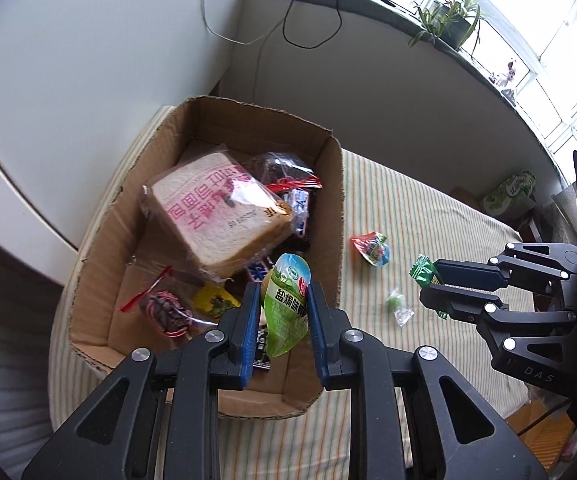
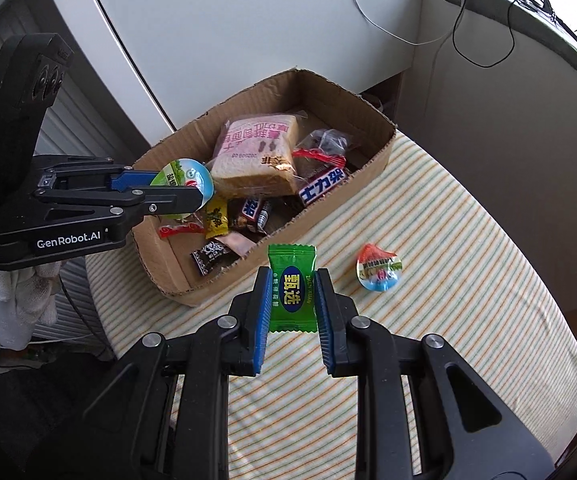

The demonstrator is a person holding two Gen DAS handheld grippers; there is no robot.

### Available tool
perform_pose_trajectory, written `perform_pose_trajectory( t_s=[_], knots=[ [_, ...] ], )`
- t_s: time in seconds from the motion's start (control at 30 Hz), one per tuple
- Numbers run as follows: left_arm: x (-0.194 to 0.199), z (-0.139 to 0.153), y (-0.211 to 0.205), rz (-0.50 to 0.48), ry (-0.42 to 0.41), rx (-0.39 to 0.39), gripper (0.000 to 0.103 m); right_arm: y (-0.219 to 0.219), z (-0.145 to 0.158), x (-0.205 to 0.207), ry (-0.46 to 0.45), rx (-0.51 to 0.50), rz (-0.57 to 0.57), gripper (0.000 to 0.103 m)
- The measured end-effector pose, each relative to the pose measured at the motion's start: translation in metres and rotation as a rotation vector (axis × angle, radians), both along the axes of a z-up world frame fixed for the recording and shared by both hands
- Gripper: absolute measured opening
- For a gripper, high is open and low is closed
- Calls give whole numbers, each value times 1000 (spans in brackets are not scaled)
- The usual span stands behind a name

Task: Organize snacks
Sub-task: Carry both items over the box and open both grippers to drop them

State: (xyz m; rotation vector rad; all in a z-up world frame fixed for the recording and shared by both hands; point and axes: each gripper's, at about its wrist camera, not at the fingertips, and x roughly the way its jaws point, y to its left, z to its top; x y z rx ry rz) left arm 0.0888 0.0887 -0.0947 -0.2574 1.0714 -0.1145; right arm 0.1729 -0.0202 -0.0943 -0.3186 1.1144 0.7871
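A cardboard box (image 1: 330, 216) (image 2: 248, 272) on a striped cloth holds a wrapped bread slice (image 1: 216, 212) (image 2: 256, 152), chocolate bars (image 2: 322, 186) and several small snacks. My left gripper (image 1: 282, 300) (image 2: 192, 196) is shut on a green jelly cup (image 1: 286, 304) (image 2: 182, 178) and holds it above the box's near end. My right gripper (image 2: 292, 284) (image 1: 428, 284) is shut on a green candy packet (image 2: 291, 294) (image 1: 422, 270) above the cloth, just outside the box. A red-and-blue jelly cup (image 1: 372, 248) (image 2: 378, 268) lies on the cloth.
A small clear-wrapped green candy (image 1: 396, 306) lies on the striped cloth (image 2: 448, 320). A white appliance (image 2: 228, 20) stands behind the box. A windowsill with cables and plants (image 1: 444, 20) runs along the far wall. A green packet (image 1: 508, 194) sits beyond the table's far edge.
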Motion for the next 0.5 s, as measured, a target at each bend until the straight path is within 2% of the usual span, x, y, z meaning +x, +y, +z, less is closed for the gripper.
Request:
perform_pose_trajectory(
  t_s=[0.2, 0.5],
  knots=[
    [-4, 0, 29, 45, -3, 13, 22, 27, 0, -2, 3, 3, 42, 22],
    [-4, -2, 50, 81, 0, 22, 22, 57, -5, 0, 15, -15, 72, 22]
  ],
)
